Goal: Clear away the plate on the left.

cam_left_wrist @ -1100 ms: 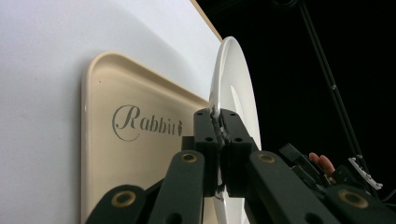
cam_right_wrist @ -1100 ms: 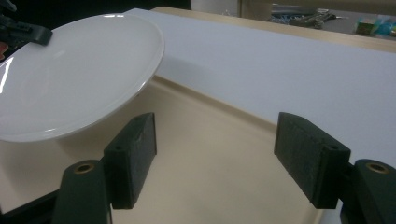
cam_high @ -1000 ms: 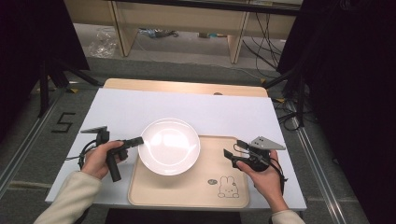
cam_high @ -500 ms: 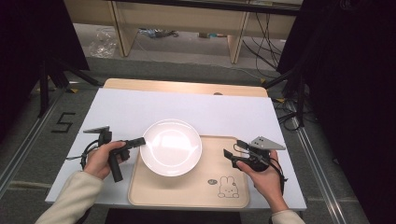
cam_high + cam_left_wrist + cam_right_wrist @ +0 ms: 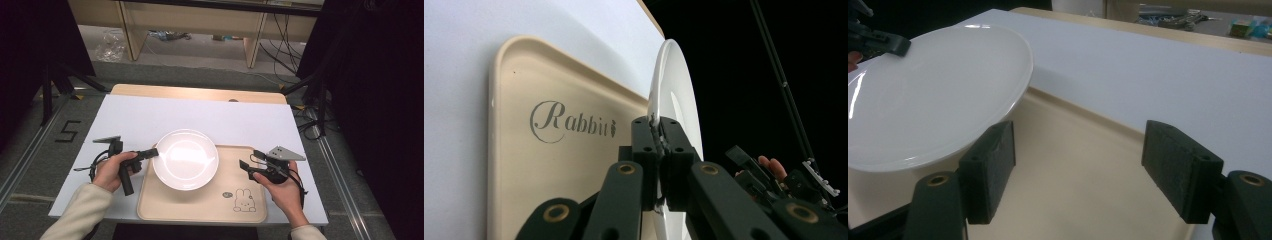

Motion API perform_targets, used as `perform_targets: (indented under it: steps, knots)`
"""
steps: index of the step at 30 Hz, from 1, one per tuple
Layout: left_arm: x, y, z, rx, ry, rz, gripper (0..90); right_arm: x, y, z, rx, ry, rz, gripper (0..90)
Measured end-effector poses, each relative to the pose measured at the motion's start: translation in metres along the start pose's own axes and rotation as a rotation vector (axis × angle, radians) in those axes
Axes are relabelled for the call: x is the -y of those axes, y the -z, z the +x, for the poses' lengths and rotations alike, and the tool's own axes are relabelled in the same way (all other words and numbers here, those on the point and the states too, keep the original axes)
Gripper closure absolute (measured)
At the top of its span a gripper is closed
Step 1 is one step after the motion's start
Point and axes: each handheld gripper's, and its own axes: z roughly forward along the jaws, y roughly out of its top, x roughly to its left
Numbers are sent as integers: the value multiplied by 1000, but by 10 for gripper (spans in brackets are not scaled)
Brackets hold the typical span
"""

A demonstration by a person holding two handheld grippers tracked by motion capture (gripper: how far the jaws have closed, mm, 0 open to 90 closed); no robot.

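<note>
Pinching the glossy round white plate (image 5: 185, 158) rim, the left hand-held gripper (image 5: 151, 152) grips; the right hand-held gripper (image 5: 250, 161) gapes over the beige tray (image 5: 200, 207).

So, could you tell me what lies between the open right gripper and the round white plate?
Only bare beige tray lies between the right gripper and the white plate, as the high view shows.
</note>
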Motion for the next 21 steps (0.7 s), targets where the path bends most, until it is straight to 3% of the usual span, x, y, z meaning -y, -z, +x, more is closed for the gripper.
perform_targets:
  steps: [1,2,21]
  knots:
    - [1,-1,0,11,3,-15,863,0,0,0,-1,3,1,306]
    - [0,-1,0,-1,0,4,863,0,0,0,-1,2,1,306]
    - [5,-9,4,-39,4,37,861,0,-1,-1,-13,5,4,306]
